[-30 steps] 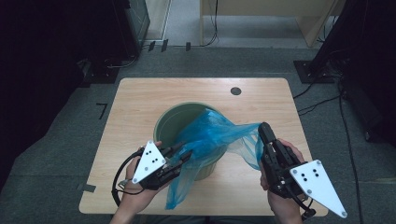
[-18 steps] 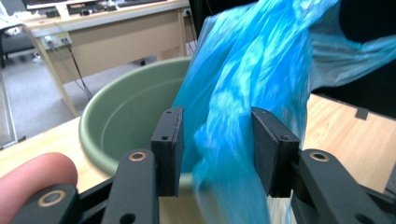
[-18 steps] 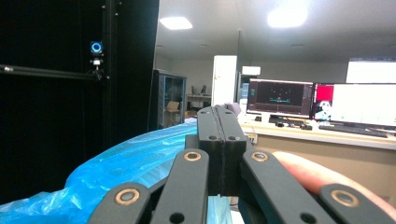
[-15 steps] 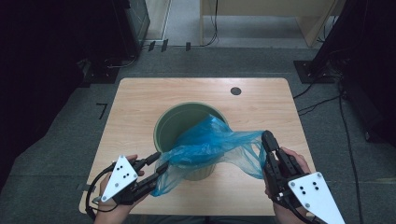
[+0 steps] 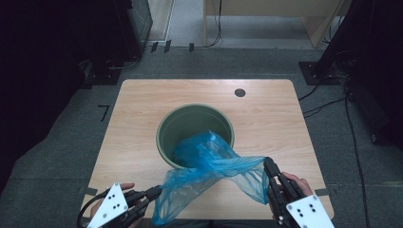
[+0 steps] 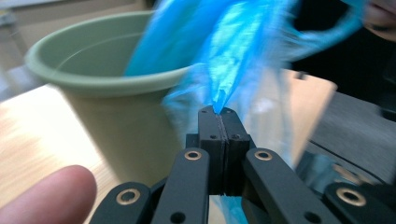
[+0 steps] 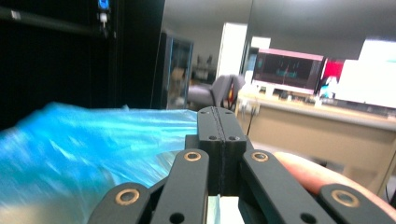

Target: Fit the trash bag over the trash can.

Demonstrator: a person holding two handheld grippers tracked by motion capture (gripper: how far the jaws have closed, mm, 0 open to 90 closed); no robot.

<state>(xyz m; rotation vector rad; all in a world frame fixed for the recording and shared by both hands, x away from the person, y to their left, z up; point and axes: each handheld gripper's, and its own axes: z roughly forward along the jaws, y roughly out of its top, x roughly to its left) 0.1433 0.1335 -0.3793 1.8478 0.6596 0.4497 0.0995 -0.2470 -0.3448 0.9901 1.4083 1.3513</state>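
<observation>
A green plastic bucket (image 5: 195, 107) stands in the middle of the wooden table (image 5: 133, 123). A blue plastic bag (image 5: 209, 156) lies partly inside it and spills over the near rim, stretched between both grippers. My left gripper (image 5: 157, 191) is at the near left edge; its jaws have just been closing and now pinch a fold of the bag. In the left gripper view the gripper (image 6: 218, 111) holds the bag (image 6: 224, 46) beside the bucket (image 6: 93, 70). My right gripper (image 5: 267, 162) at the near right is shut on the bag's other edge; in its own view the gripper (image 7: 218, 110) has the bag (image 7: 84, 149) at its left.
A dark round cable hole (image 5: 240, 92) sits in the table's far right part. Dark cabinets and cables (image 5: 332, 102) surround the table on grey carpet. The right gripper view looks out at a desk with monitors (image 7: 289, 70) and a chair.
The left gripper has moved left and toward the near edge, pulling the bag's corner down. The right gripper sank toward the near edge. The bag now lies lower across the bucket's rim.
</observation>
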